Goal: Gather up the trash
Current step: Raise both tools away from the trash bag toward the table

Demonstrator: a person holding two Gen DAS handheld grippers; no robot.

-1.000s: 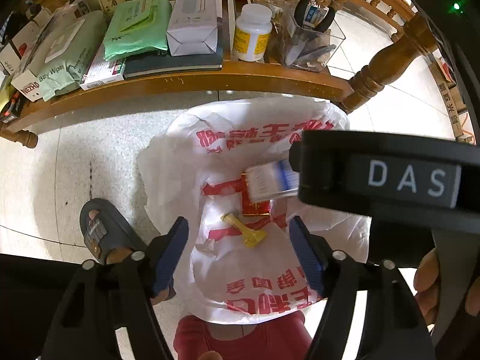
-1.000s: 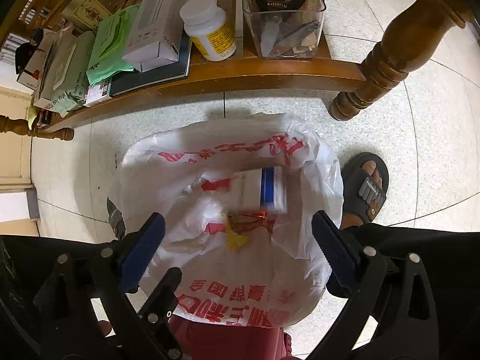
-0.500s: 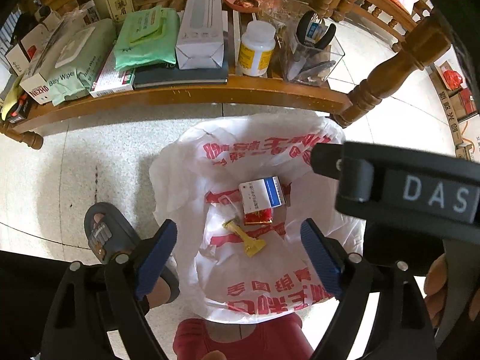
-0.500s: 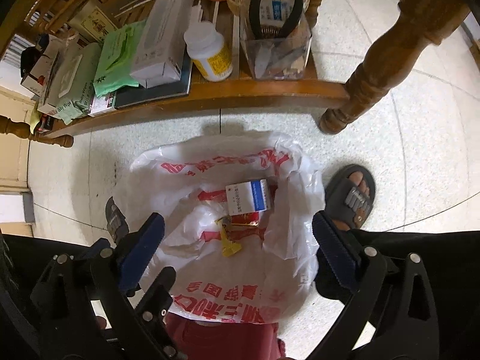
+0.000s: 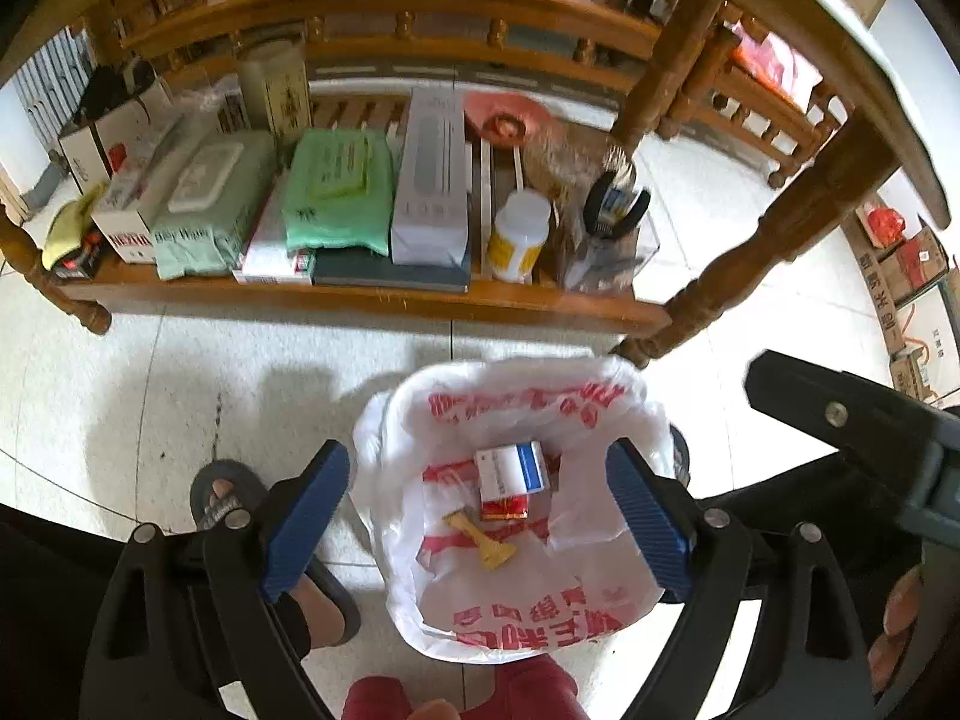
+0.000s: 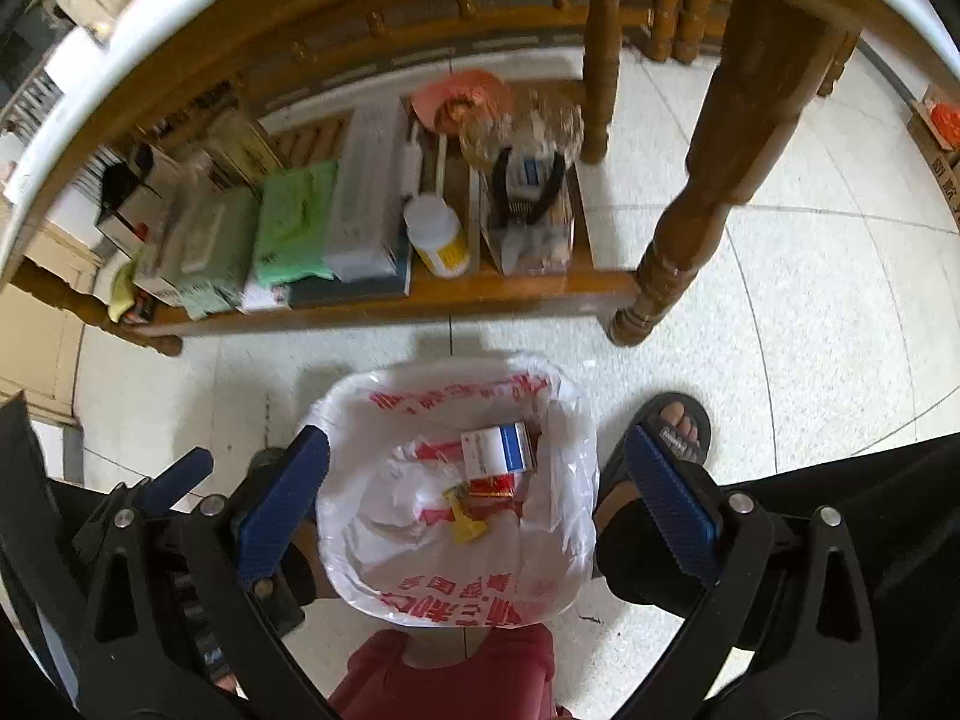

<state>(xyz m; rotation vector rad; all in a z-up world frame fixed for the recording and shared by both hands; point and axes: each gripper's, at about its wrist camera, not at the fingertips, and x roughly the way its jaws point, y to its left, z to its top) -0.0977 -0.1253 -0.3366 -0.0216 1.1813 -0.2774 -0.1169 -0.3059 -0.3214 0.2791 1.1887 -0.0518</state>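
White-and-blue box (image 5: 511, 470), red packet (image 5: 504, 507), yellow piece (image 5: 483, 539) lying in open bag (image 5: 528, 624).

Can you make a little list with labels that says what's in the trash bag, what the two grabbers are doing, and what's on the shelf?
bag: white plastic bag with red print, open on the floor
in the bag: white-and-blue box, red wrapper, small yellow piece
left gripper: open, holds nothing, above the bag
right gripper: open, holds nothing, above the bag
shelf: wooden shelf behind the bag
on the shelf: green wipes pack, long white box, white bottle with yellow label
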